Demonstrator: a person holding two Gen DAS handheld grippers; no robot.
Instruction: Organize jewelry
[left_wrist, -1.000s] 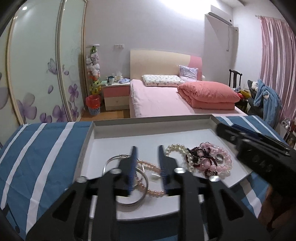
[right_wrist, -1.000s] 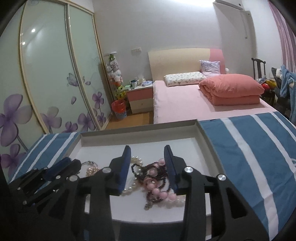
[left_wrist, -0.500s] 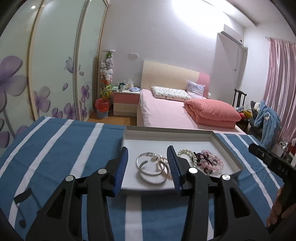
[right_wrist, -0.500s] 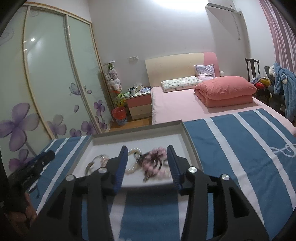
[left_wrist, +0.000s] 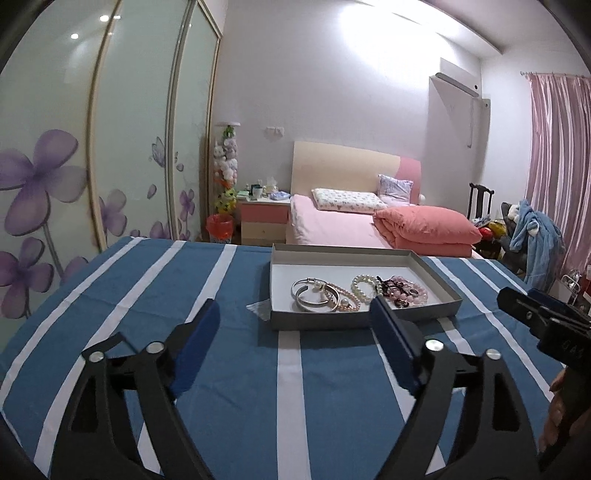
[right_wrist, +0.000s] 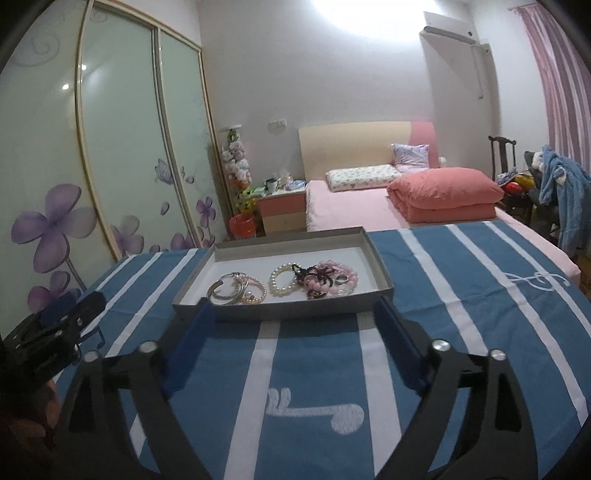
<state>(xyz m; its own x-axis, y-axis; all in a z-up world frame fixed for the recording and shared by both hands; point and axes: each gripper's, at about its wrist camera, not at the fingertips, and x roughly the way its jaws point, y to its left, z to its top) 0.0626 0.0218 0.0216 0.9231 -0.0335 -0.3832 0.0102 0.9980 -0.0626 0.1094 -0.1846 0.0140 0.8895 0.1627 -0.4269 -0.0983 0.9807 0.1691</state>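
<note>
Left wrist view shows the jewelry all lying inside the grey tray (left_wrist: 354, 319) on the striped surface (left_wrist: 221, 369), bangles (left_wrist: 312, 293) left of the beads (left_wrist: 402, 291), while both grippers (left_wrist: 291, 325) (right_wrist: 295, 321), jaws just spread wide and empty, hang short of it, suggesting the sorting is finished.

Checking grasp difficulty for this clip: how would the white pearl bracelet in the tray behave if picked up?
The pearl bracelet is a loop of strung round beads, so it would probably sag. The beads look smooth, likely slippery. It touches the dark bead tangle, so that might drag along.
</note>
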